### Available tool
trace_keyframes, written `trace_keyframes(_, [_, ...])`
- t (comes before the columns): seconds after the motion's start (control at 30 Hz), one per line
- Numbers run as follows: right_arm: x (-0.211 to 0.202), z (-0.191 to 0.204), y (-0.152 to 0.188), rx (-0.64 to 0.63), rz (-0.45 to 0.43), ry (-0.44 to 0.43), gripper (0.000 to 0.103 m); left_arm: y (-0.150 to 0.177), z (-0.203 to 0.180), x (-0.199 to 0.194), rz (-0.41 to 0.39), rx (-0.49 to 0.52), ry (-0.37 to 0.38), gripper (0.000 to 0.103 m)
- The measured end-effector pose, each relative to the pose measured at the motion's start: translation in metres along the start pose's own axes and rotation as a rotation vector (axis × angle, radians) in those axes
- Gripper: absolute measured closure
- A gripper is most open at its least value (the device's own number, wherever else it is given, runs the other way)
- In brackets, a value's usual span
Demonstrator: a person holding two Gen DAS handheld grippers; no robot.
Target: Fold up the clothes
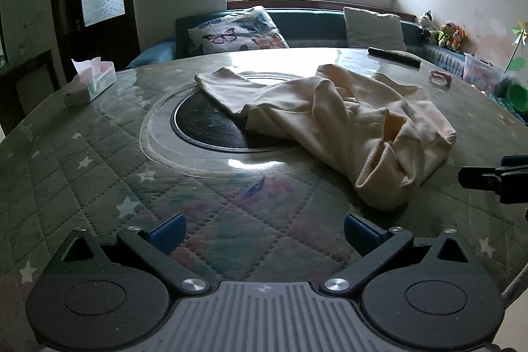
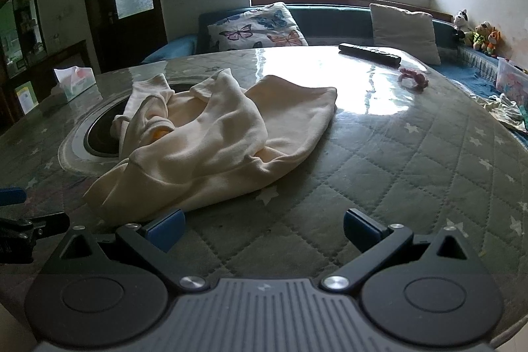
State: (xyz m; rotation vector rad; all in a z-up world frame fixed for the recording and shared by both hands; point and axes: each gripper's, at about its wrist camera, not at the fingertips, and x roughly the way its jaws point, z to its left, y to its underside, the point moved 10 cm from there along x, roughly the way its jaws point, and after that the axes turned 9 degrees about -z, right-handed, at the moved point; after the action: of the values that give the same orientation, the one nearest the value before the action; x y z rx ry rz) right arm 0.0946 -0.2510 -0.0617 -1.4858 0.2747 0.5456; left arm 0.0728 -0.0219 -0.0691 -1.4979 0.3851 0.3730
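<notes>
Garment: cream garment (image 1: 333, 114) lies crumpled, not folded, near the middle of the bench (image 1: 82, 174), one part draped over the dark round inset (image 1: 204, 124).
Left tongs (image 1: 262, 231): spread wide, holding nothing, low over bare quilted cover short of the cloth.
Right tongs (image 2: 262, 228): spread wide, holding nothing, just beside the garment's near hem, likely placed to reach an edge.
Clutter: tissue box (image 1: 94, 81), remote (image 2: 369, 53), pink item (image 2: 414, 78) stand well apart, leaving room for folding.
</notes>
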Motion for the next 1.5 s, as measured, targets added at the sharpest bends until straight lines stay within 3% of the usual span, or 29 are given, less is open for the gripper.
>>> trace_keyframes(1.5, [0.004,0.004,0.005,-0.007,0.019,-0.012,0.000,-0.002,-0.024,0.008,0.057,0.067,0.043,0.000])
